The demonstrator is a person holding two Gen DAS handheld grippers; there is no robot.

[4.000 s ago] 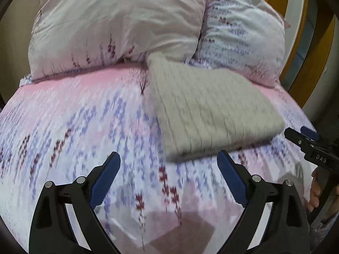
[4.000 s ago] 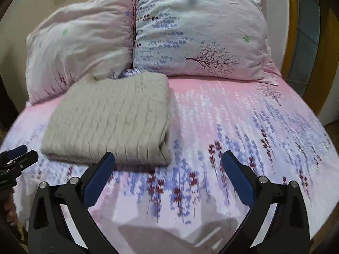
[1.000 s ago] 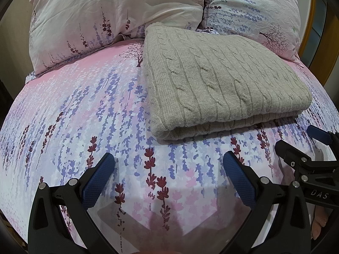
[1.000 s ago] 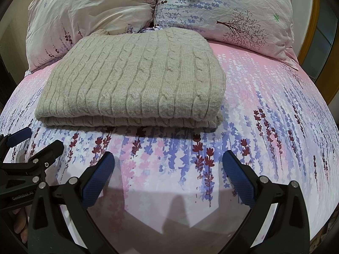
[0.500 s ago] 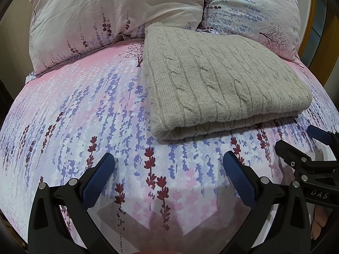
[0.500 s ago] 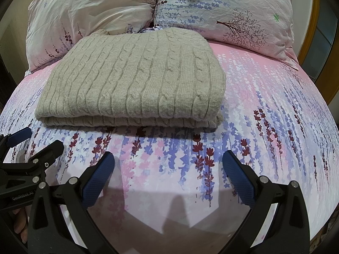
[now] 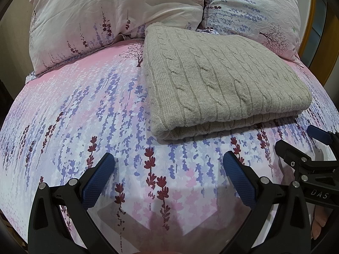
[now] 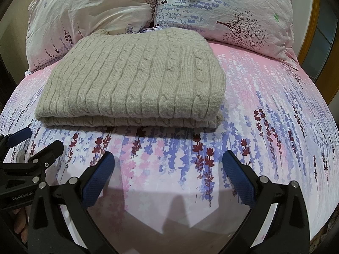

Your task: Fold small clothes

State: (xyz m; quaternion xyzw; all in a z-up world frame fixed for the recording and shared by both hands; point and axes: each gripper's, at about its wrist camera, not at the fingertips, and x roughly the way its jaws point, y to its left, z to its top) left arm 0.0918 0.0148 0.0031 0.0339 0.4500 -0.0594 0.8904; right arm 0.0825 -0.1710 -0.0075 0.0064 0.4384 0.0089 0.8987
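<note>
The sweater [image 7: 222, 84] lies folded on the bed [image 7: 84, 116], its far edge against the pillows [image 8: 222, 10], long axis across. Its near folded edge faces both grippers. Left gripper [image 7: 169, 169] and right gripper [image 8: 168, 167] hover side by side near it, fingers spread, empty.

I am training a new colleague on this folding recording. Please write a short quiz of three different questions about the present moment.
1. True or false: the left gripper holds the folded beige cable-knit sweater.
2. What does the sweater lie on? A) a wooden table B) the pink floral bedsheet C) a chair
3. Fill in: the right gripper has its jaws ____.

Key: 1 false, it is open and short of the sweater; 2 B; 3 open.
</note>
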